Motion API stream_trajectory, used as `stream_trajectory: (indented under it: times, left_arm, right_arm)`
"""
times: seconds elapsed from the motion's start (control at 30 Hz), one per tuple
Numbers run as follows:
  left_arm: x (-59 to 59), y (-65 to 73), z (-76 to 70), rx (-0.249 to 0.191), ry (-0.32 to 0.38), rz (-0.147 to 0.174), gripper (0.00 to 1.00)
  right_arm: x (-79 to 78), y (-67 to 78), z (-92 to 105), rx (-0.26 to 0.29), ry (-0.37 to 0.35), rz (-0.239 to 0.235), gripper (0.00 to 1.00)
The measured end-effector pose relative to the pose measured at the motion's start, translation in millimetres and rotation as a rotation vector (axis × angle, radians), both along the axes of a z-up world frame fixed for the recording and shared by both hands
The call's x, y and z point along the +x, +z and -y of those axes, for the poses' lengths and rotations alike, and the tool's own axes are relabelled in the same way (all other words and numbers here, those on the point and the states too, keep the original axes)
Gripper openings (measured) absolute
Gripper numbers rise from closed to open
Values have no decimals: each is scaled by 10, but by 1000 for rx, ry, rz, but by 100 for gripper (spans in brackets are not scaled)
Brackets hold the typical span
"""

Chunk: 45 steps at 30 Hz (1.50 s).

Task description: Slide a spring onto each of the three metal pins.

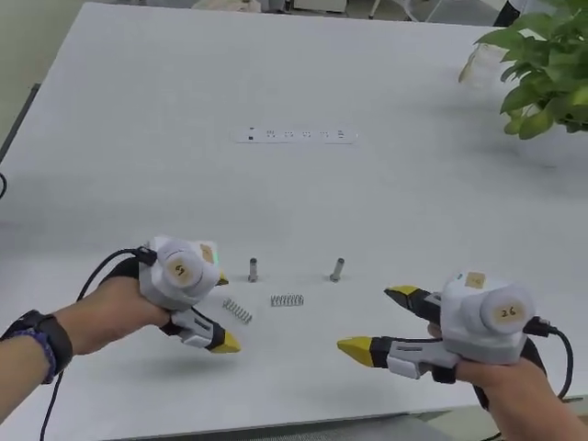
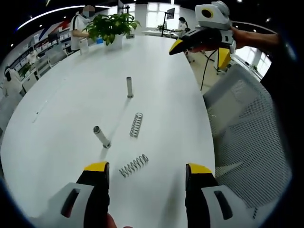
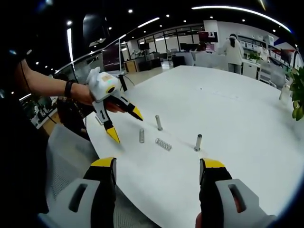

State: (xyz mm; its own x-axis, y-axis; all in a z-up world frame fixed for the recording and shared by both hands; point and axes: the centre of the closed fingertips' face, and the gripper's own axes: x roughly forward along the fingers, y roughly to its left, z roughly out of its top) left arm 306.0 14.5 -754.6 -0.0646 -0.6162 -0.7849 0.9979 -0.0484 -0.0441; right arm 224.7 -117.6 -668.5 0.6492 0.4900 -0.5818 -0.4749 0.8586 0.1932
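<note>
Two short metal pins [image 1: 253, 269] [image 1: 337, 268] stand upright on the white table [image 1: 303, 202]. Two loose springs lie flat just in front of them: one [image 1: 237, 310] slanted on the left, one [image 1: 288, 300] near the middle. My left gripper [image 1: 225, 312] is open right beside the slanted spring [image 2: 134, 165], which lies on the table just ahead of its yellow tips. The right gripper [image 1: 377, 320] is open too, off to the right of the pins with nothing between its jaws. From that side I see both pins [image 3: 158, 122] [image 3: 198, 142] and the middle spring [image 3: 163, 144].
A white power strip [image 1: 296, 135] is set into the table further back. A potted plant [image 1: 542, 64] stands at the far right corner. The table's front edge [image 1: 276, 427] runs just under both hands, and a mesh chair [image 2: 242, 123] sits beside it.
</note>
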Motion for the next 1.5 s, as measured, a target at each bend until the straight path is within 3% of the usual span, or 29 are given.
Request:
stream_trajectory:
  times: [0.37,0.5,0.6,0.87,0.97,1.07,1.13,1.3,1.37,1.4,1.43,1.47,1.5]
  left_arm:
    - [-20,-217,42,34,-15,-46,56]
    - [-20,-272,12,48,-18,-51,54]
    - [-52,-308,-33,53,-18,-73,54]
    - [-83,-351,-142,64,-4,-73,45]
    - [-62,-337,-121,47,30,-78,43]
    - [-2,-333,-86,27,69,-71,39]
    - [58,-342,-87,23,91,-47,33]
    - [101,-345,-83,19,114,-21,24]
    - [124,-355,-85,22,107,22,20]
    - [164,-359,-98,28,113,58,15]
    - [180,-358,-98,27,121,68,7]
    - [136,-369,-93,22,158,39,4]
    - [102,-373,-81,16,139,45,2]
  right_arm:
    - [1,-13,40,-8,3,-7,71]
    - [6,-8,53,-9,-2,-8,70]
    - [12,-2,53,-3,-9,-10,70]
    - [6,-10,32,-4,-4,-13,70]
    - [8,-18,20,-6,1,-16,70]
    - [15,-12,5,-5,3,-14,69]
    - [24,-8,5,-6,4,-13,69]
    - [23,10,-5,-4,4,-8,69]
    - [15,4,-3,-6,5,-9,69]
    - [12,3,-3,-7,5,-9,69]
    - [11,0,-1,-7,6,-8,69]
    - [9,1,-1,-6,6,-7,69]
    - [7,4,0,-6,4,-6,69]
